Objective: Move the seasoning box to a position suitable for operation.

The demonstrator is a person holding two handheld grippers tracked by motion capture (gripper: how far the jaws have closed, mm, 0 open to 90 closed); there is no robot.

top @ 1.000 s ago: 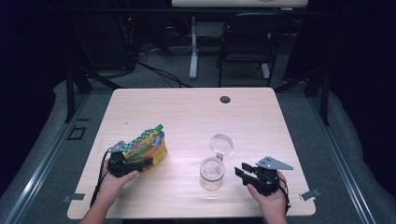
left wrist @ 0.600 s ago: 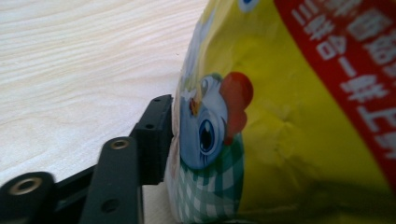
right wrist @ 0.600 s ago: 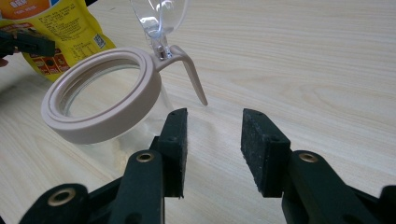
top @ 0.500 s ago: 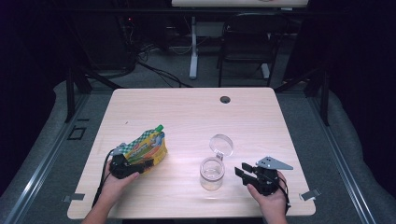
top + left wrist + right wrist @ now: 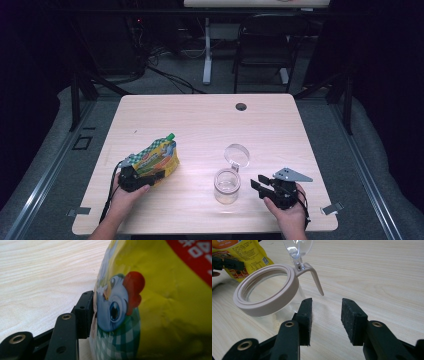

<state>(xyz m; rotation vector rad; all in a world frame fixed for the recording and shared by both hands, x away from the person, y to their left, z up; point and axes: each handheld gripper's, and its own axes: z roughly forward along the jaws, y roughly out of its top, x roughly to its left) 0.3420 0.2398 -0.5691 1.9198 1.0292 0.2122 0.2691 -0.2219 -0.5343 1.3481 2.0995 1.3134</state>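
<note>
A yellow pouch with a green cap and a cartoon chicken lies on the left of the wooden table. My left gripper is at its near end. Its jaws have just been closing with the pouch between them, and the visible pad presses on the pouch's edge; the other pad is hidden behind it. A clear glass jar with a beige rim stands with its clear lid hinged open. My right gripper rests just right of the jar, open, nothing between its pads.
A dark cable hole sits near the table's far edge. Beyond the table stand a chair and a desk leg, with cables on the floor. The person's hands come in over the near edge.
The left gripper's jaws have narrowed onto the pouch's near end, and the hand shifted slightly. The right gripper and the jar have stayed put.
</note>
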